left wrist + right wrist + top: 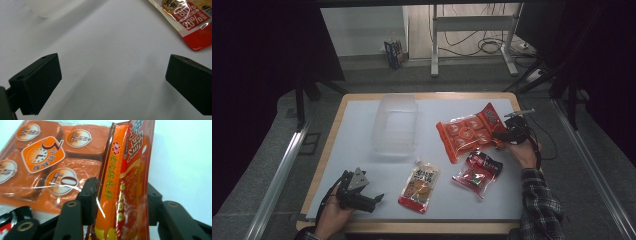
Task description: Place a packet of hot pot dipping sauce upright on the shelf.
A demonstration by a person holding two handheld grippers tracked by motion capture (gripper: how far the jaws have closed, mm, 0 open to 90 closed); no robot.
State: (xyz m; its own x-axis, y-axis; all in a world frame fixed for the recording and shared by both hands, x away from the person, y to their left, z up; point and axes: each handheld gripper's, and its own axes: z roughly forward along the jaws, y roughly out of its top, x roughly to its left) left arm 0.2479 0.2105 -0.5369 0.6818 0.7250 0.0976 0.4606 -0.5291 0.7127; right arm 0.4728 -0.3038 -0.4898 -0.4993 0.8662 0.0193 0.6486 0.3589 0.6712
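The right gripper (504,134) pinches the folded edge of the orange snack bag (468,131), its jaws closed on the film, as the right gripper view (120,202) shows. The bag lies right of the clear plastic container (396,125), its long axis running from that container toward the right gripper, so the right hand is far nearer. The left gripper (371,199) rests spread and empty on the surface (357,150), well in front of the container.
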